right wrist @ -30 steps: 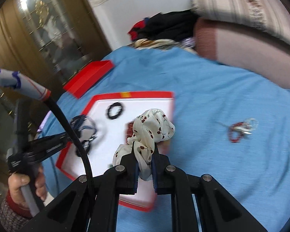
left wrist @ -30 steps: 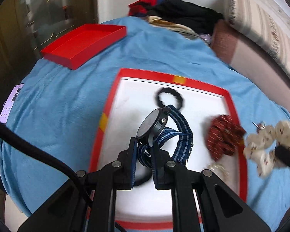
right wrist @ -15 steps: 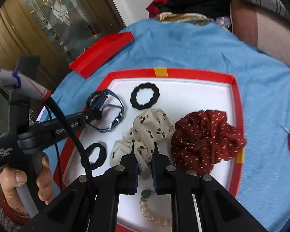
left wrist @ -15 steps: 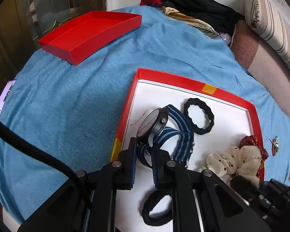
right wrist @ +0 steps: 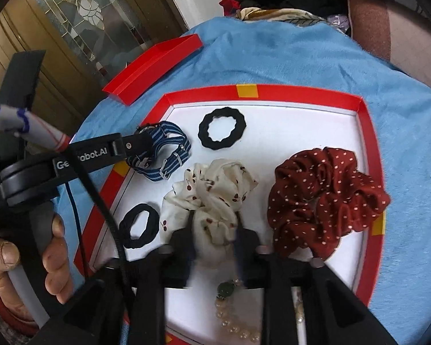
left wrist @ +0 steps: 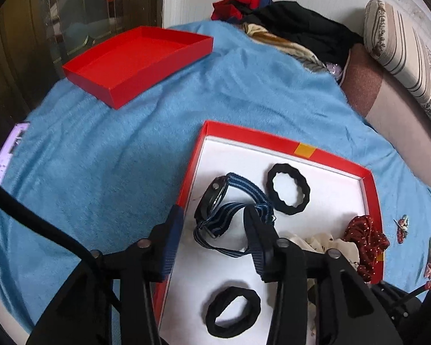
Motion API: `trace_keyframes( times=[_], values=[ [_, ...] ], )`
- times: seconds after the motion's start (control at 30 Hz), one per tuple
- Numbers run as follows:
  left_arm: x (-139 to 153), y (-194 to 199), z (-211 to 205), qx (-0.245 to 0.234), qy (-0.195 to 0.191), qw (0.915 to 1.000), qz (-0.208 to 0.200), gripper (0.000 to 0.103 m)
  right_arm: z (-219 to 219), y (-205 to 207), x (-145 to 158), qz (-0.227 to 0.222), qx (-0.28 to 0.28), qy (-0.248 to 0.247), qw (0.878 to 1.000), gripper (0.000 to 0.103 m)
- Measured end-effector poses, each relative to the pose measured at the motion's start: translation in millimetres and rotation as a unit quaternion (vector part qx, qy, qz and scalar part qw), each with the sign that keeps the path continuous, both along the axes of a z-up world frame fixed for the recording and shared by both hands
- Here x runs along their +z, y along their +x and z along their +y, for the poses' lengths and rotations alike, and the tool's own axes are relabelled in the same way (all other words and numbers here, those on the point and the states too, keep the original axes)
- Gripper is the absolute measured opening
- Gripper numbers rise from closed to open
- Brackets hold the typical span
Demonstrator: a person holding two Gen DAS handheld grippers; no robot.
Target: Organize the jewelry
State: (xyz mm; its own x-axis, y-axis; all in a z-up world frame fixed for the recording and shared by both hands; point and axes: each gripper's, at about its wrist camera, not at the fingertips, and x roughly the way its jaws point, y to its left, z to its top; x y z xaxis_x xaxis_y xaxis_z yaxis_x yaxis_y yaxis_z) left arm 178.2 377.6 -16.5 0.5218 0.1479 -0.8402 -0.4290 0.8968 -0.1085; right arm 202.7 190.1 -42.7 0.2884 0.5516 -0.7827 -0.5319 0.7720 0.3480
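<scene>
Two tongs released; watch [left wrist: 215,210] between the left tongs [left wrist: 212,230]; cream scrunchie [right wrist: 212,198] between the right tongs [right wrist: 214,230].

1. A bed covered by a blue blanket [left wrist: 123,172] carries everything.
2. A red-rimmed tray [right wrist: 296,93] with a white floor lies on the blanket in front.
3. A red box lid [left wrist: 135,60] lies well apart from the tray, near the far left edge.
4. A heap of clothes [left wrist: 287,28] sits at the far end by the wall.
5. Small hair clips [left wrist: 402,225] lie on the blanket just right of the tray.
6. A striped pillow [left wrist: 402,57] lies at the right.
</scene>
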Motion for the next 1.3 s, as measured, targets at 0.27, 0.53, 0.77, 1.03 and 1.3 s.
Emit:
trace_keyframes(
  times=[0.27,0.53,0.77,1.03,1.3],
  values=[
    [35,-20,-13,0.004,0.013,0.9994,-0.031,0.054,-34,-12,28,-0.016,-0.013,0.022,1.0,0.046],
    [63,-43,-51,-0.018,0.022,0.9985,-0.048,0.054,-108,-27,43,-0.046,-0.051,0.014,0.998,0.046],
    [78,-58,-106,-0.074,-0.004,0.9949,-0.068,0.059,-220,38,28,-0.05,-0.193,-0.056,0.978,0.045],
    [57,-47,-171,-0.152,-0.022,0.9869,-0.051,0.06,-273,129,-15,0.04,-0.279,-0.022,0.959,0.045],
    [41,-35,-198,-0.174,-0.022,0.984,-0.031,0.06,-255,117,-29,0.067,-0.223,-0.085,0.969,0.008]
  ],
)
